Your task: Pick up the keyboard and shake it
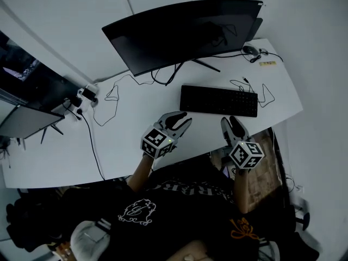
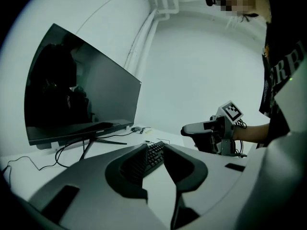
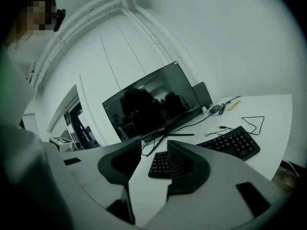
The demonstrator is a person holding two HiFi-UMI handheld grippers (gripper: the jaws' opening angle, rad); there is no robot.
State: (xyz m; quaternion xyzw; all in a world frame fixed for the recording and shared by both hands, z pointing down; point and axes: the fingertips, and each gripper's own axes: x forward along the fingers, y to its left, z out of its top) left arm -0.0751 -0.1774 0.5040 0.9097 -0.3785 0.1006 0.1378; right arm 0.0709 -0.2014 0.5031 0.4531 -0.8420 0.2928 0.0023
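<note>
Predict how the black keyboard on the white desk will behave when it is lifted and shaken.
The keyboard is a thin, flat slab with straight edges, so it will probably stay stiff and feel fairly light for its length. The thin cable lying in loose loops on the desk would likely dangle and whip about during shaking.

On desk (image 1: 119, 137): keyboard (image 1: 218, 100) before monitor (image 1: 185, 31); mouse (image 1: 249, 50) behind, right; cable (image 1: 111, 98) left of keyboard.
</note>
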